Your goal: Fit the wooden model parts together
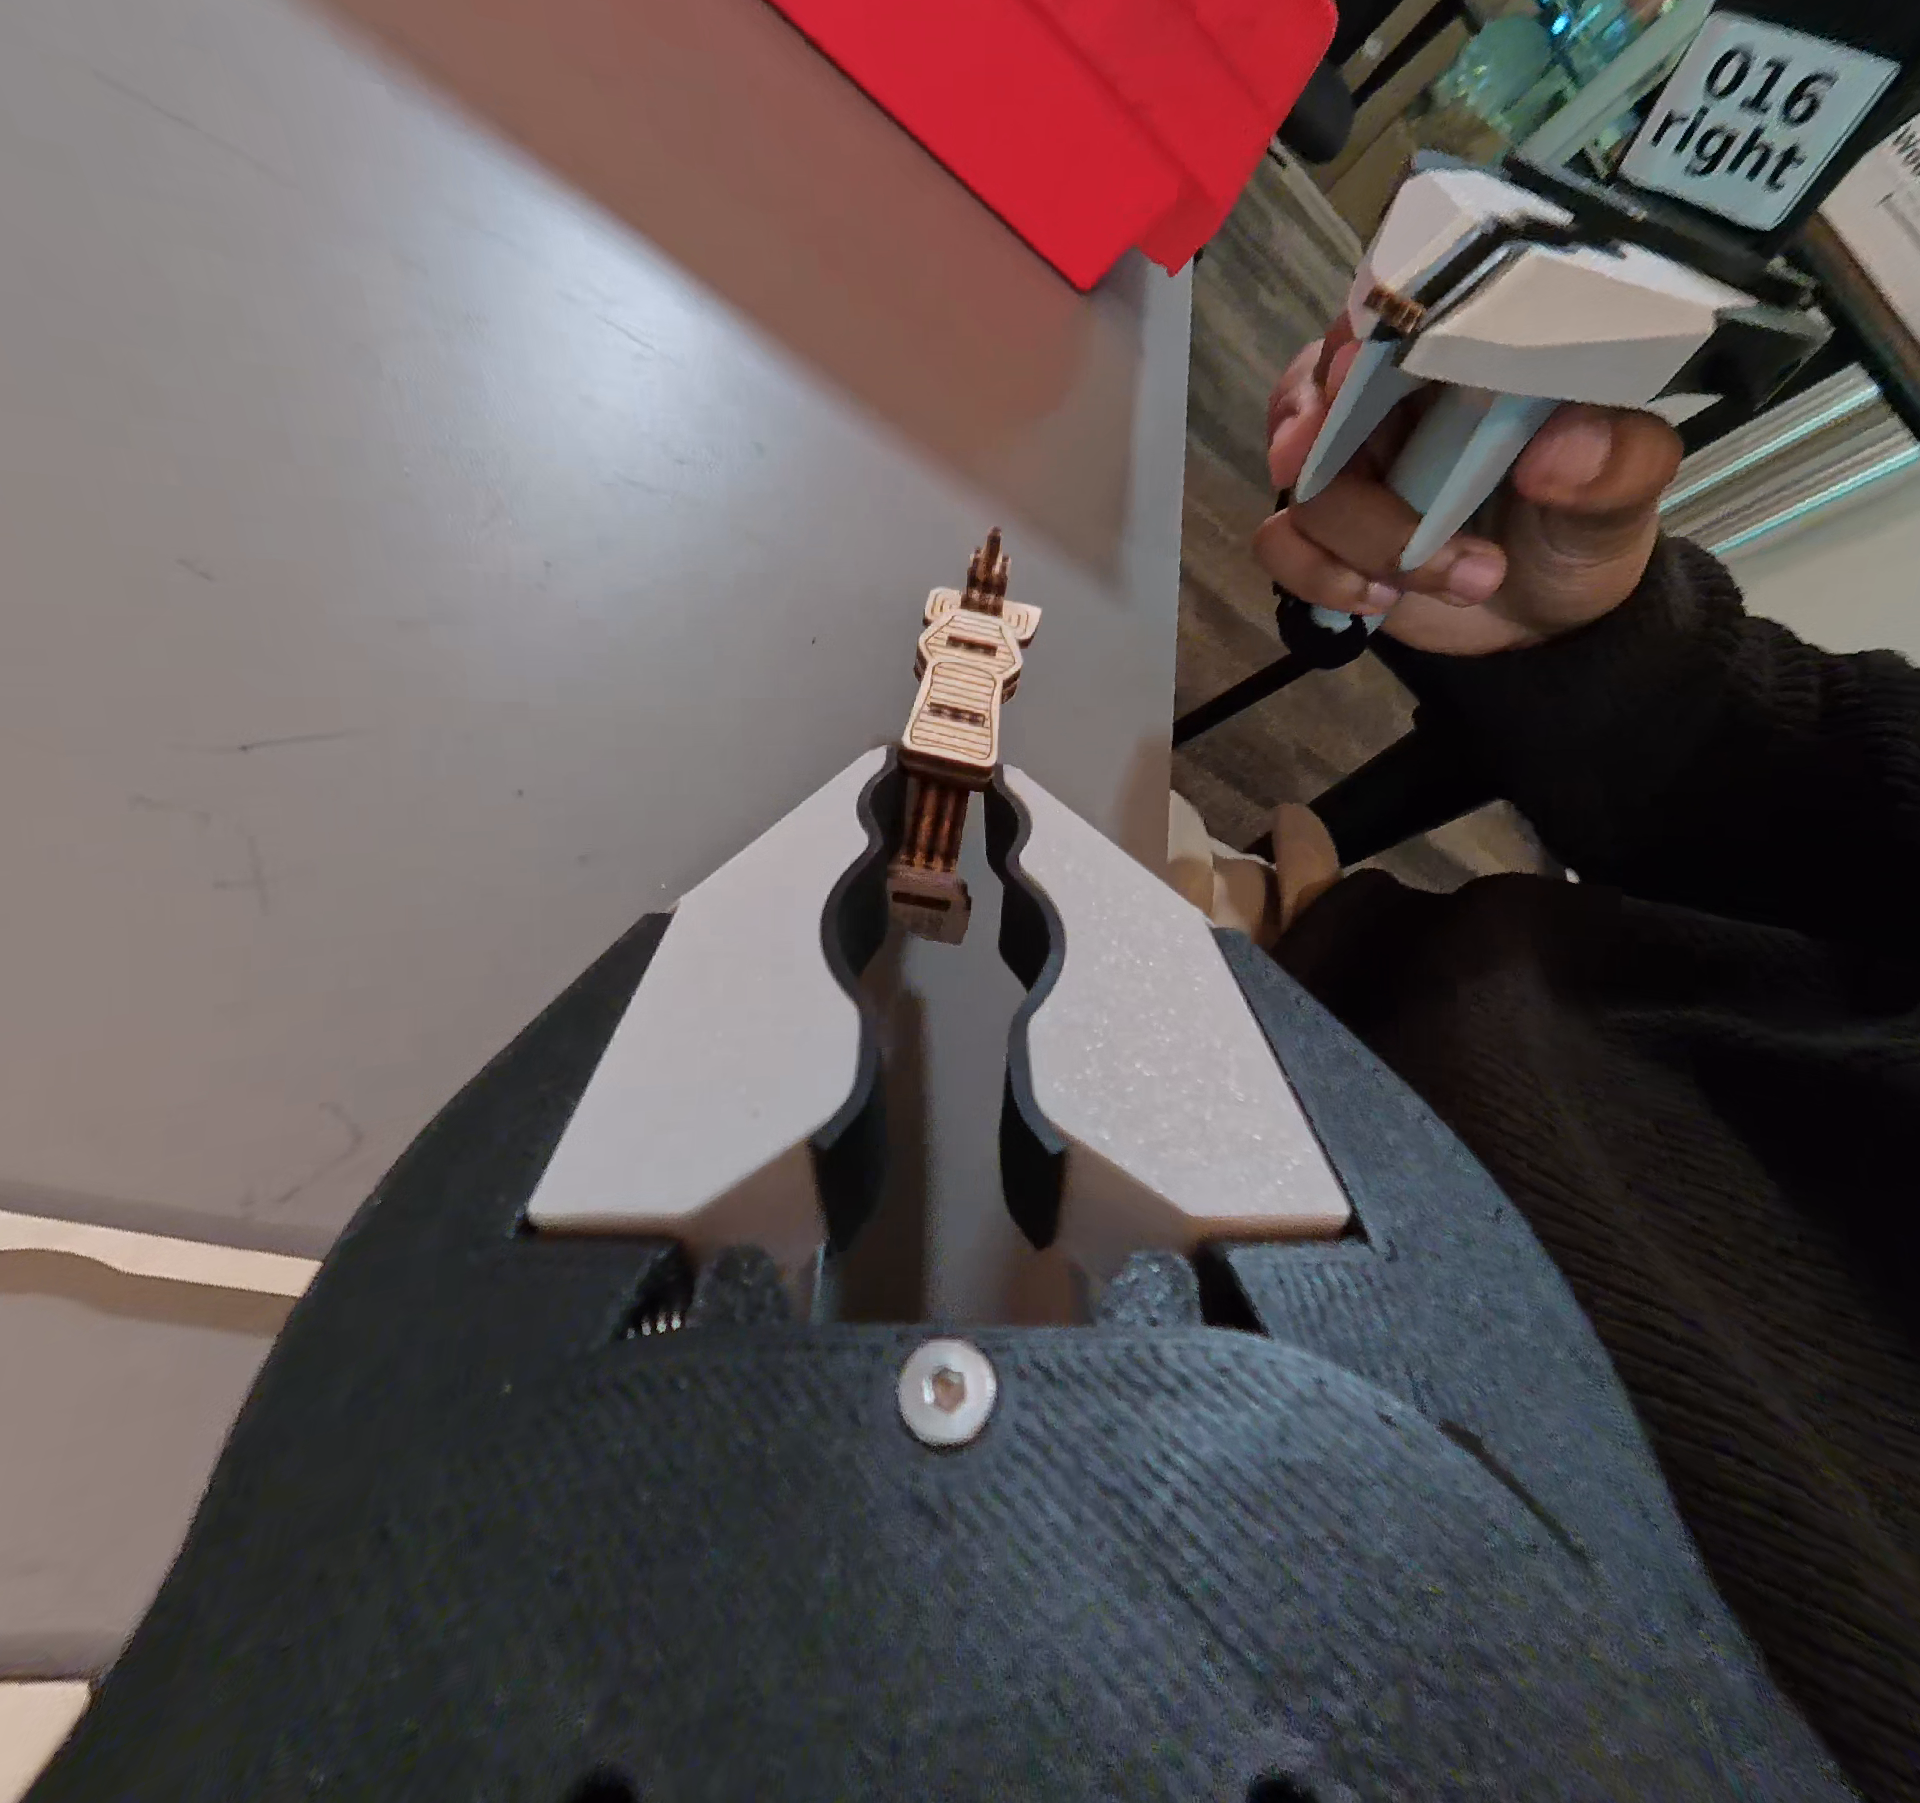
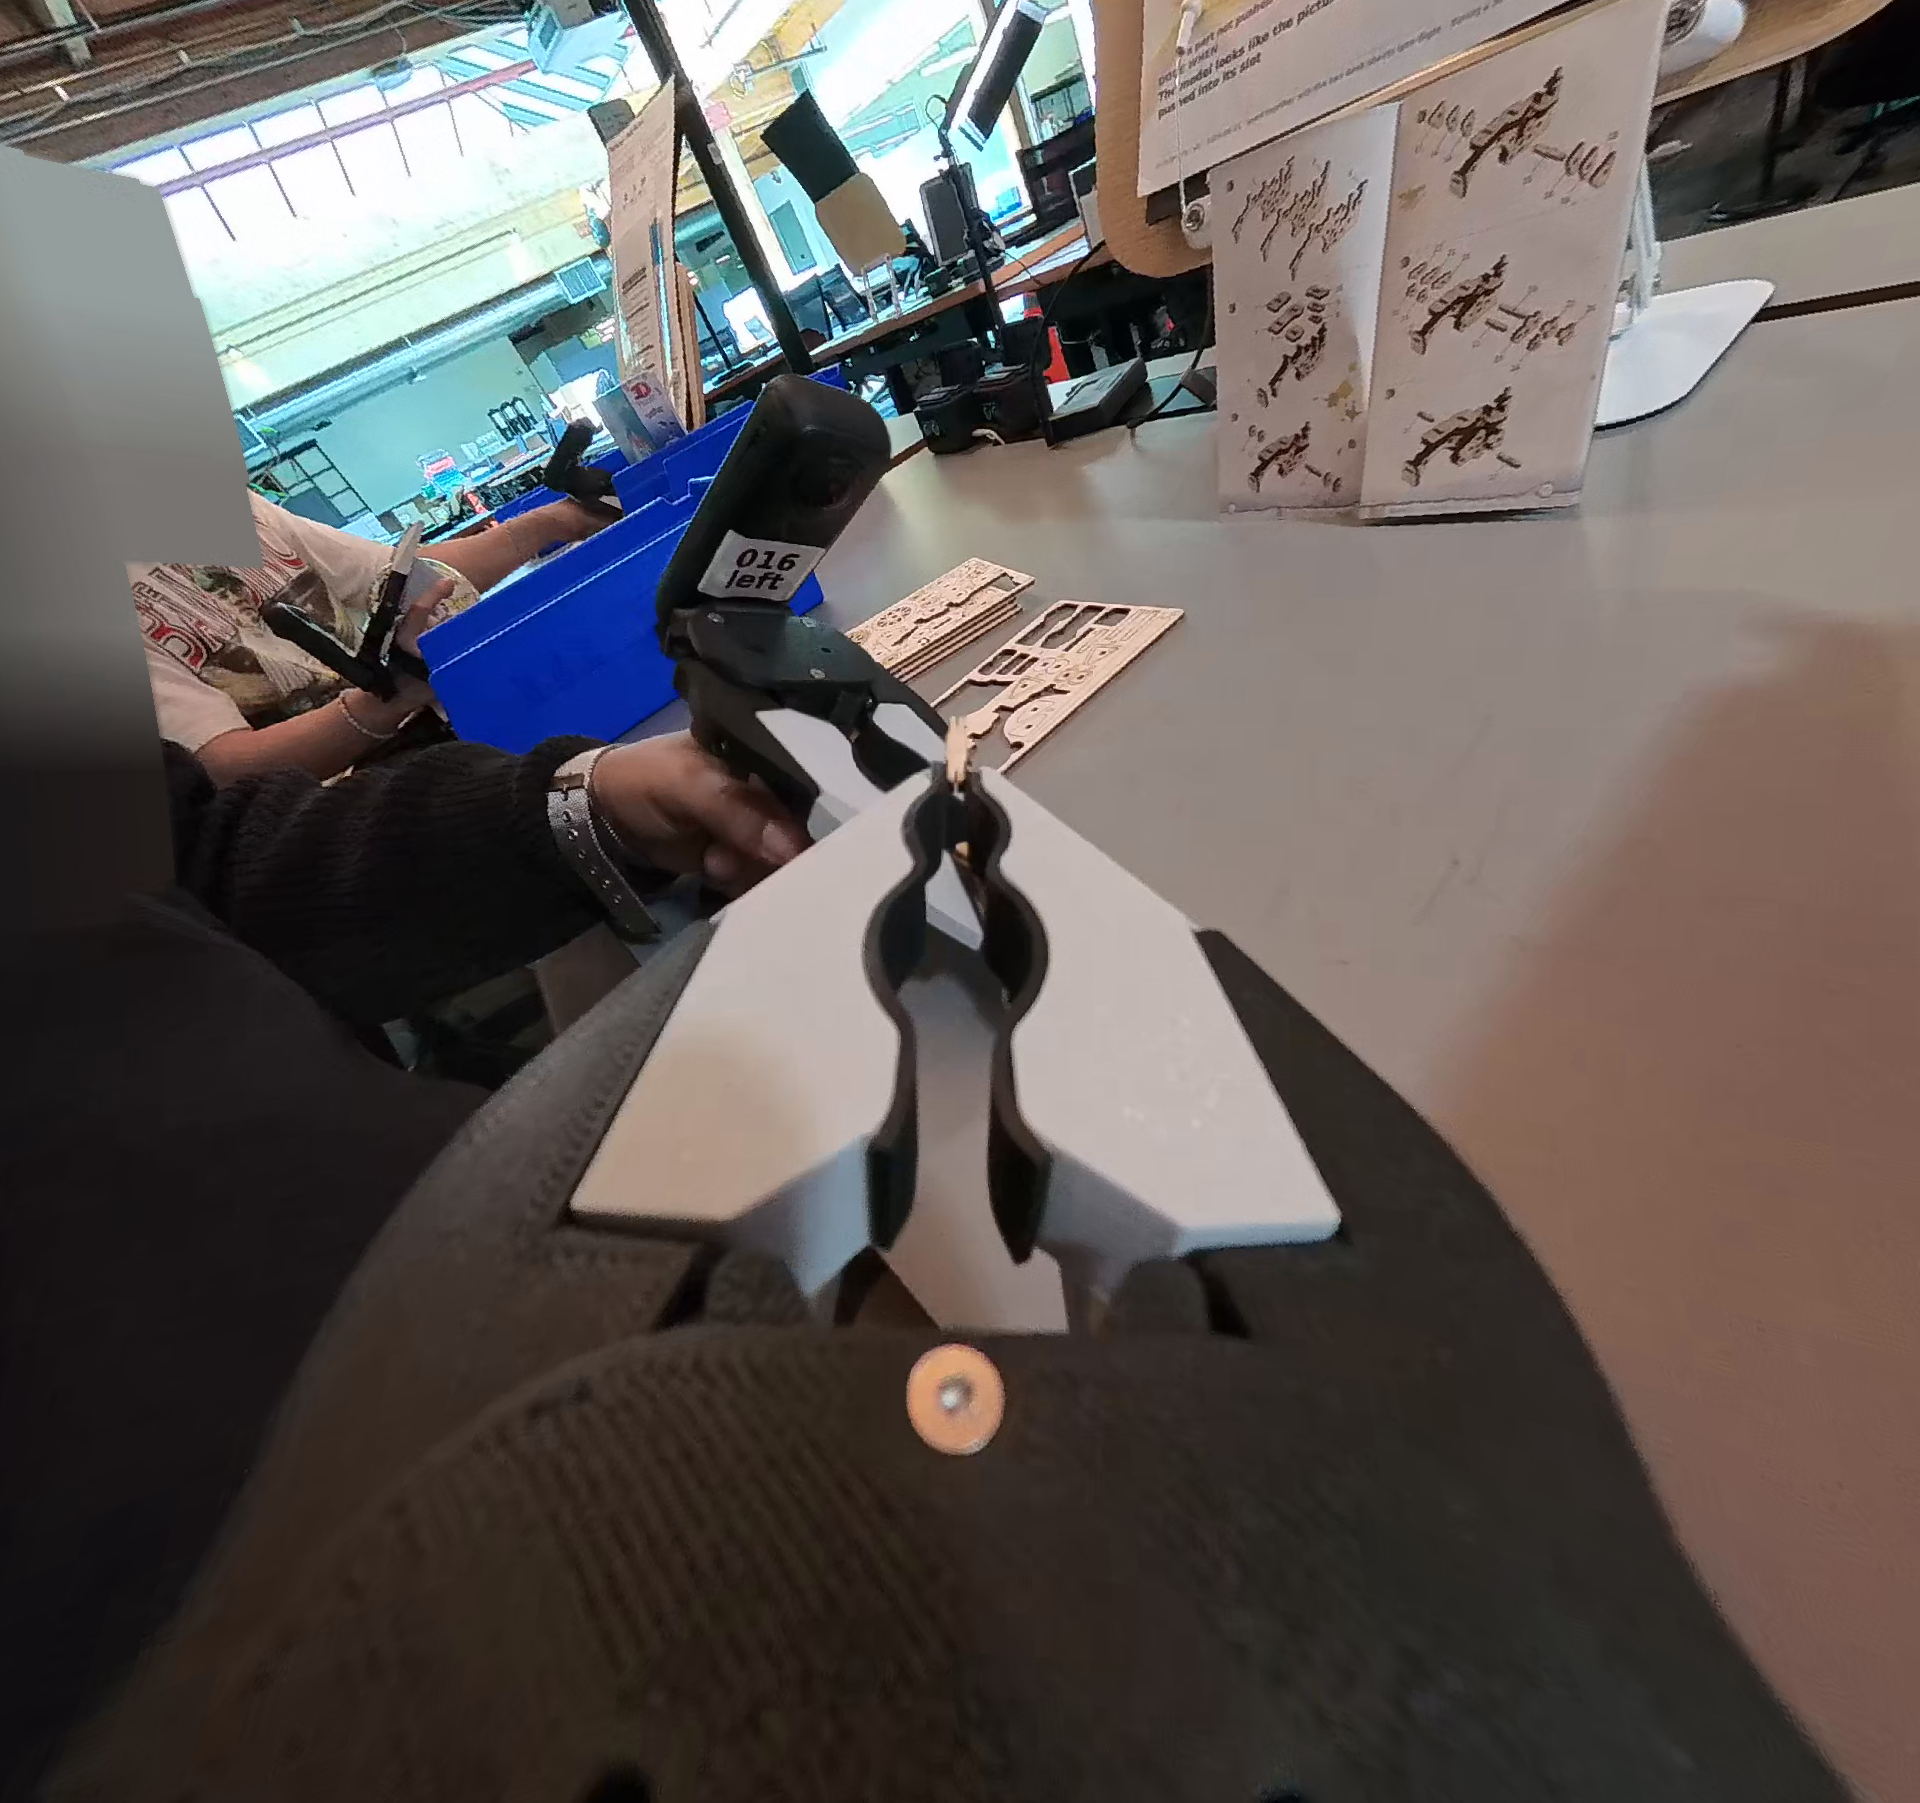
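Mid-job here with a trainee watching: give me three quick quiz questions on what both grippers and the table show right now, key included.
1. True or false: the left gripper is shut on the wooden model assembly.
2. What does the right gripper pinch at its tips? A) a small wooden part B) a screw C) nothing
3. Fill in: the flat wooden part sheets lie on the grey ____.

Key: 1 true; 2 A, the small wooden part; 3 table.
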Demonstrator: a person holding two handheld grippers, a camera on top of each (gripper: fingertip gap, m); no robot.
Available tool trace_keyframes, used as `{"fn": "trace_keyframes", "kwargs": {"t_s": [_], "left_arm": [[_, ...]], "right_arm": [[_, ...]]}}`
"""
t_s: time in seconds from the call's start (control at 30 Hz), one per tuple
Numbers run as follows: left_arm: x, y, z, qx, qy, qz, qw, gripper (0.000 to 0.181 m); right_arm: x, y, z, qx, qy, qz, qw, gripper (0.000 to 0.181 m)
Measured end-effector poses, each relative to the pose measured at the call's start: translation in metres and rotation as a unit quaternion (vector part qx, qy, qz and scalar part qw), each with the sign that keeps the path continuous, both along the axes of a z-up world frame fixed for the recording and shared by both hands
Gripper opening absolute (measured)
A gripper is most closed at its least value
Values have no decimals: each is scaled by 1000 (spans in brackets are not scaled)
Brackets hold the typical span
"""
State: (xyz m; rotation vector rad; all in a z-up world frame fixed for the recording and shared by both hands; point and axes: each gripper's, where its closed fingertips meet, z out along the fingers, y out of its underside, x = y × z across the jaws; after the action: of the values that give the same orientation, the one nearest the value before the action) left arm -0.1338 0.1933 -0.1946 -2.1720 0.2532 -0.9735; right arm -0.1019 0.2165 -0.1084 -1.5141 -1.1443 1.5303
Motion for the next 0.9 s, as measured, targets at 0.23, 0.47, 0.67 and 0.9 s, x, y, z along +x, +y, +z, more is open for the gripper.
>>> {"fn": "trace_keyframes", "kwargs": {"t_s": [0.23,0.47,0.67,0.9], "left_arm": [[-8,8,17,36,-51,36,997,13],[-26,16,32,85,-64,89,990,13],[-42,13,37,99,-77,127,984,13],[-79,8,37,95,-101,211,968,13]], "right_arm": [[1,5,-3,-32,2,2,999,2],[-2,18,-9,-77,0,-2,997,2],[-16,20,-20,-45,-32,10,998,2],[-36,9,-28,-20,-56,44,997,2]]}}
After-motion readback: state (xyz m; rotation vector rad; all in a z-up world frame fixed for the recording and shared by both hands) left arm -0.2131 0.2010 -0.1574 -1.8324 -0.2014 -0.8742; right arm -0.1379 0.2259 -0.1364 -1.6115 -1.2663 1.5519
